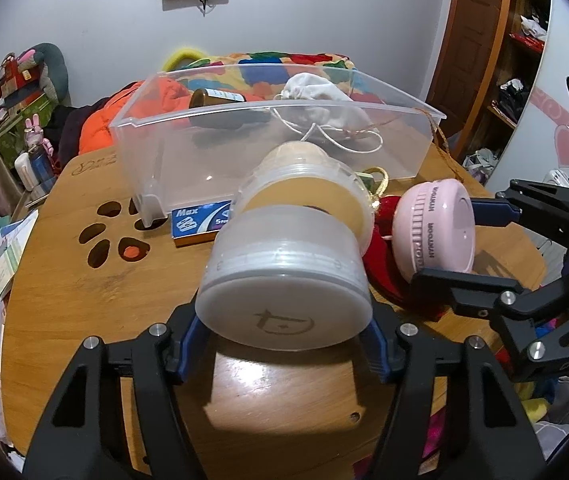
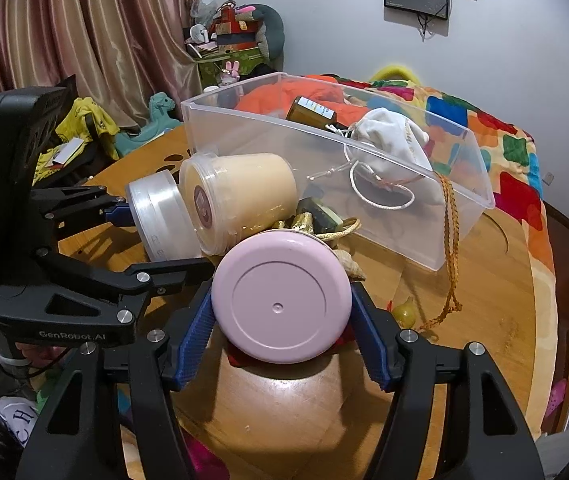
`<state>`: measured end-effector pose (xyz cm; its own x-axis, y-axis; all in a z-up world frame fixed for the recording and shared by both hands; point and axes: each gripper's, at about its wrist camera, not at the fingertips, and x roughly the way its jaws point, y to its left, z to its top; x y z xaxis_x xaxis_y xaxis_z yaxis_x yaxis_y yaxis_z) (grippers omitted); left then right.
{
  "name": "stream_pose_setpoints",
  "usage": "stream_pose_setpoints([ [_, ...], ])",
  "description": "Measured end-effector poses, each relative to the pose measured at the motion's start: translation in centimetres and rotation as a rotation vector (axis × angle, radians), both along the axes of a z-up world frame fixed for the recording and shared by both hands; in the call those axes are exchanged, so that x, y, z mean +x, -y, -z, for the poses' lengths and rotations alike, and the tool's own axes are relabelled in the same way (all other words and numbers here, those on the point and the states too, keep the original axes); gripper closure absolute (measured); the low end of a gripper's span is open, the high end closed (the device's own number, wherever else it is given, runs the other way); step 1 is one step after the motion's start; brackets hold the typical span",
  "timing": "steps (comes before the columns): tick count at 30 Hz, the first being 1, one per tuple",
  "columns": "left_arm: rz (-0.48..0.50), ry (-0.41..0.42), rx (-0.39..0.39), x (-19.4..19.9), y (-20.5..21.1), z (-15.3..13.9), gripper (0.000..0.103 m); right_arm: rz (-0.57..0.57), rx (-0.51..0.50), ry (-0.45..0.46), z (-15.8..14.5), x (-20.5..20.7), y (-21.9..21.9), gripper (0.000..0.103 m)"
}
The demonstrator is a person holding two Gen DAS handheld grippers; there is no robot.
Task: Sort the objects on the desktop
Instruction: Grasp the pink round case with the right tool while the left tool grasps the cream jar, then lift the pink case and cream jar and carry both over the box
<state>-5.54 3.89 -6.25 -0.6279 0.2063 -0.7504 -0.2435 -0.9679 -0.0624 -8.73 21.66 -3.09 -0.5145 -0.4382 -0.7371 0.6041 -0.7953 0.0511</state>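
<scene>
On the wooden table [image 1: 84,320] I see a clear bin [image 1: 284,152]. My left gripper [image 1: 284,332] clamps the white jar [image 1: 288,280]; my right gripper [image 2: 282,320] clamps the pink case [image 2: 282,296] beside it.

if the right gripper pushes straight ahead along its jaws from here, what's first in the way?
The pink round case already sits between its pads. Pushed on, that case would likely meet the gold trinkets just behind it, then the clear bin wall; depth is unclear.

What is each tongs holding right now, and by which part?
Left tongs: translucent round container, gripped across its sides. Right tongs: pink round case, gripped across its rim.
</scene>
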Motion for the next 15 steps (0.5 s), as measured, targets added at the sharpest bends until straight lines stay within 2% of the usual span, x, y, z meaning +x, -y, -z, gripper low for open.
stream_pose_setpoints([
  [15, -0.041, -0.042, 0.024, 0.7, 1.6, -2.1, 0.039, 0.027, -0.054, -0.032, -2.6, 1.1, -1.0, 0.042],
])
